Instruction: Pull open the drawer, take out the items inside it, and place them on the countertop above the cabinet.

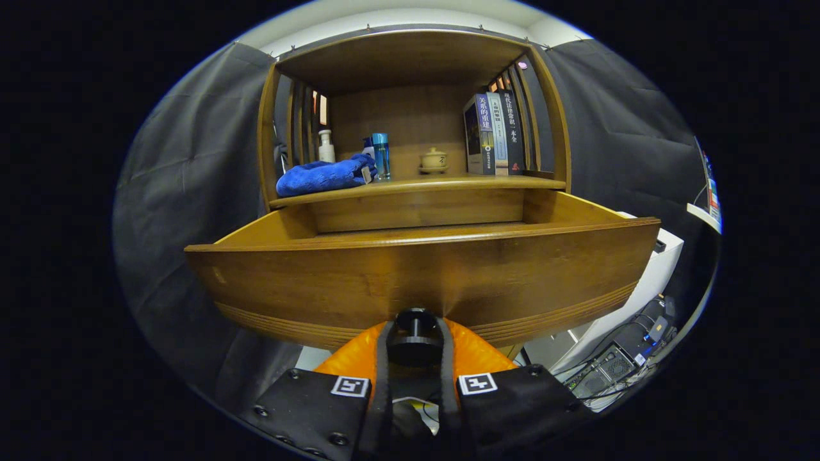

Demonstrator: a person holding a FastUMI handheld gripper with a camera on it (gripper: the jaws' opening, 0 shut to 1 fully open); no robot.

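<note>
- Between my fingers, at 6 o'clock of my view, sits the round drawer knob [414,334]; my gripper [414,346] is closed down on it, one finger pressing each side.
- At 12 o'clock from the knob the drawer [423,275] stands pulled well out of the cabinet [410,115], its front panel directly ahead of my fingers and its top rim running from 9 to 3 o'clock.
- From this low angle the drawer's inside is hidden behind the front panel, so I cannot tell what lies in it.
- Above the drawer, the countertop [448,184] has bare wood along its front lip between the cup and the cloth.
- Counted on that countertop: one blue cloth [323,176] at 10 o'clock, one white bottle [326,146], one blue bottle [380,155], one small lidded cup [433,160], and three upright books [494,132] at 1 o'clock.
- Open room lies left of the drawer; a white unit [653,269] stands close at 3 o'clock.
</note>
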